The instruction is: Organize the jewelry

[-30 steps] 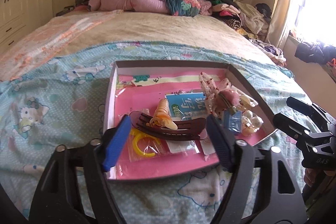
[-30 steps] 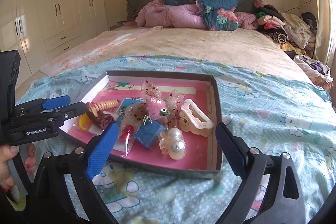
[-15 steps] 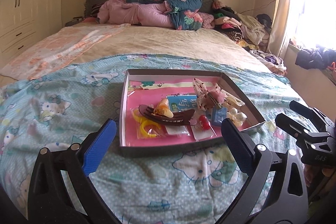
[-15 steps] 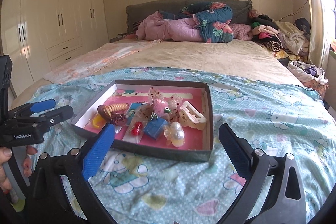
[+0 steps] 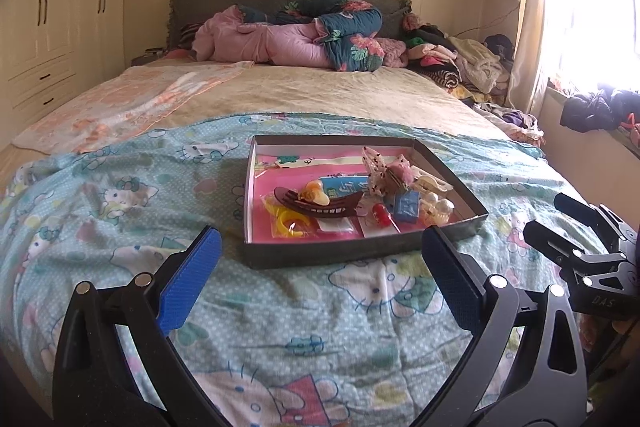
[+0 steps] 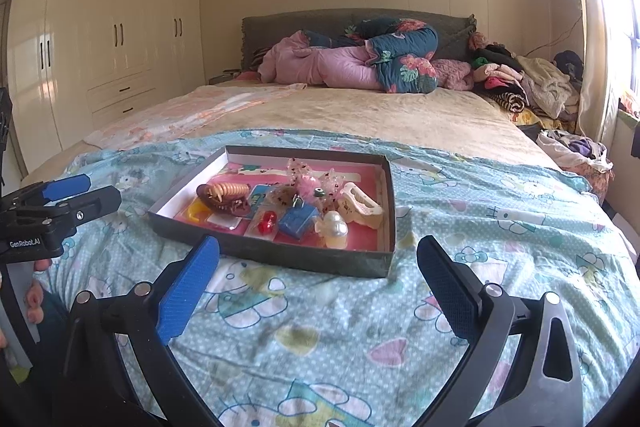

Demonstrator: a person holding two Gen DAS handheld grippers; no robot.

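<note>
A shallow dark box (image 5: 352,255) (image 6: 280,255) with a pink floor lies on the cartoon-cat bedsheet. Inside it lie a brown hair clip (image 5: 320,205) (image 6: 224,203), a yellow ring (image 5: 290,223), a red bead (image 5: 380,214) (image 6: 267,221), a blue packet (image 5: 407,206) (image 6: 298,221), pearl pieces (image 5: 436,209) (image 6: 335,227) and a cream claw clip (image 6: 360,205). My left gripper (image 5: 320,279) stands open in front of the box, holding nothing. My right gripper (image 6: 318,279) is open too, nearer than the box's front edge, with nothing between its blue pads.
Rolled pink and floral quilts (image 6: 360,67) lie at the headboard. A heap of clothes (image 6: 532,87) fills the bed's far right. White wardrobes (image 6: 100,39) line the left wall. A bright window (image 5: 592,7) is on the right. A person's fingers (image 6: 34,301) show beside the left gripper's handle.
Both grippers have drawn back from the box, which now looks smaller and farther. The left gripper's jaws, close around the brown clip a second ago, have spread wide.
</note>
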